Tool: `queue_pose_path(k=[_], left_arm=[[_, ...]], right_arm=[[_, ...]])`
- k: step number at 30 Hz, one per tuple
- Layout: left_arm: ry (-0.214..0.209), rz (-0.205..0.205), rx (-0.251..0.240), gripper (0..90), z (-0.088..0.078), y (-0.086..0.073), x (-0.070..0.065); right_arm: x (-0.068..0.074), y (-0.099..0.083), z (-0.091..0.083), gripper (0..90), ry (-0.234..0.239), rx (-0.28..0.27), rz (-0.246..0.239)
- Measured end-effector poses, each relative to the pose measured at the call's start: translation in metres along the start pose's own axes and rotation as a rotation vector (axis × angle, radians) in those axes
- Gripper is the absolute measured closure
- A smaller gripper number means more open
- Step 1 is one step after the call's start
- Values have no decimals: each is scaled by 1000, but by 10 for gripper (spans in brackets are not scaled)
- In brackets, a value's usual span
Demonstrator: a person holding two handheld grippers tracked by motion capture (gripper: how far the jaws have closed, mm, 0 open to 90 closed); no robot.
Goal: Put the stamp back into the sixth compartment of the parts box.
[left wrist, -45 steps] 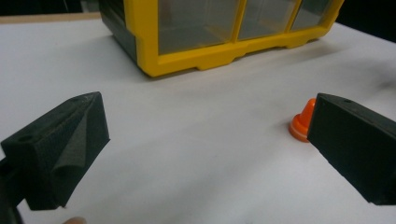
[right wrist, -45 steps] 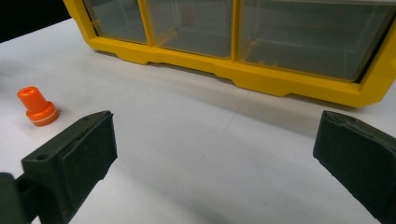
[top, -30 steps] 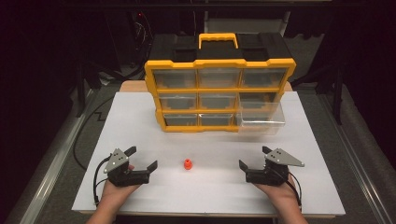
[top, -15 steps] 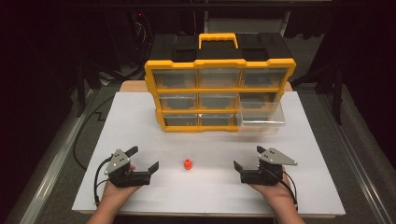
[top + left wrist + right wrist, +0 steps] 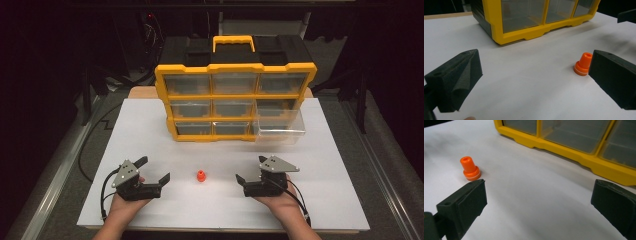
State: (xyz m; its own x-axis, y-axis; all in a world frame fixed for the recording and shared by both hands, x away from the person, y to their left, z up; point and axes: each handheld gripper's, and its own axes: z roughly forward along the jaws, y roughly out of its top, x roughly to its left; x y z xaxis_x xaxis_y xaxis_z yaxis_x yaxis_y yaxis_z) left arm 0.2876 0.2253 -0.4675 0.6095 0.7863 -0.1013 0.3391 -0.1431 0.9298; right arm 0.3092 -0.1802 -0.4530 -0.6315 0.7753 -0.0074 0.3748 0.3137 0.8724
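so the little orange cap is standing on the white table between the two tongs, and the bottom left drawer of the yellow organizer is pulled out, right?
Not quite. The open drawer of the yellow organizer is bottom right, as the high view shows. The orange cap does stand between the left tongs and right tongs.

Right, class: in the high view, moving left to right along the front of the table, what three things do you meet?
Left hand-held gripper → small orange cone-shaped piece → right hand-held gripper.
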Motion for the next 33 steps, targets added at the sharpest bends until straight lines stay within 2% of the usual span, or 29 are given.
queue_pose_path(k=[11,18,26,33], left_arm=[[-6,6,-10,3,1,0,-1],[-12,8,-9,3,1,0,-1],[-18,12,-8,3,1,0,0],[-23,15,-6,3,1,0,0]], right_arm=[[20,10,24,29,41,29,-57],[34,18,38,63,80,42,-73],[49,26,53,150,129,54,-96],[59,30,65,222,168,80,-95]])
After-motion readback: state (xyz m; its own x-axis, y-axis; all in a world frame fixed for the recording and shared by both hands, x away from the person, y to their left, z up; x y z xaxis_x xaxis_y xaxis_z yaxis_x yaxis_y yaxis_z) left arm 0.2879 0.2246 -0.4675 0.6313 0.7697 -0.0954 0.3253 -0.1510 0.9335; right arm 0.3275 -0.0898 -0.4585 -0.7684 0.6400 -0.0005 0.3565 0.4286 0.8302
